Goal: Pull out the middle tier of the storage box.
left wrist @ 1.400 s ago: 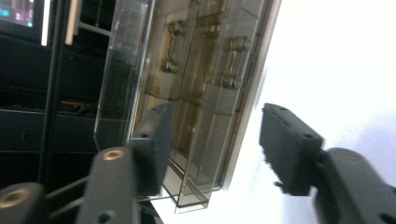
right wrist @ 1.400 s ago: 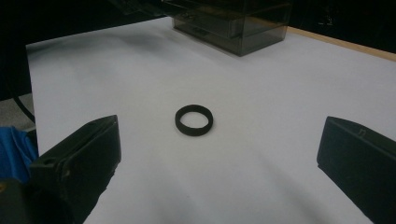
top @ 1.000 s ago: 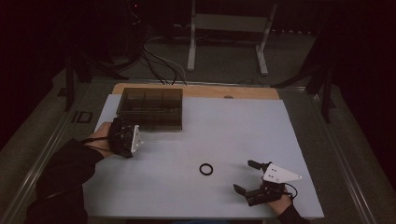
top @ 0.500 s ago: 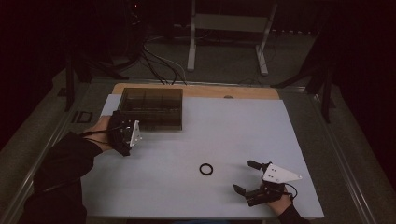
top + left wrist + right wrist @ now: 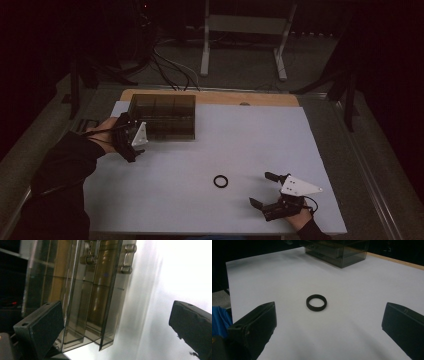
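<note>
Black ring [image 5: 221, 181] lay on white table [image 5: 240, 145], at 9 o'clock of right gripper [image 5: 264, 189], jaws released; left gripper [image 5: 131, 142], jaws just opened wide, empty, beside smoky plastic box [image 5: 165, 116]

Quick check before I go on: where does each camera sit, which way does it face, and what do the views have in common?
High view: above the person's side, looking forward and down on the table; shows both forearms, the left gripper and the right gripper.
Left gripper view: rides on the left gripper, facing the box; open jaws at the bottom.
Right gripper view: rides on the right gripper, looking low across the table at the ring; open jaws at the bottom.
Shared: all three show the box; the high and right gripper views show the ring.
</note>
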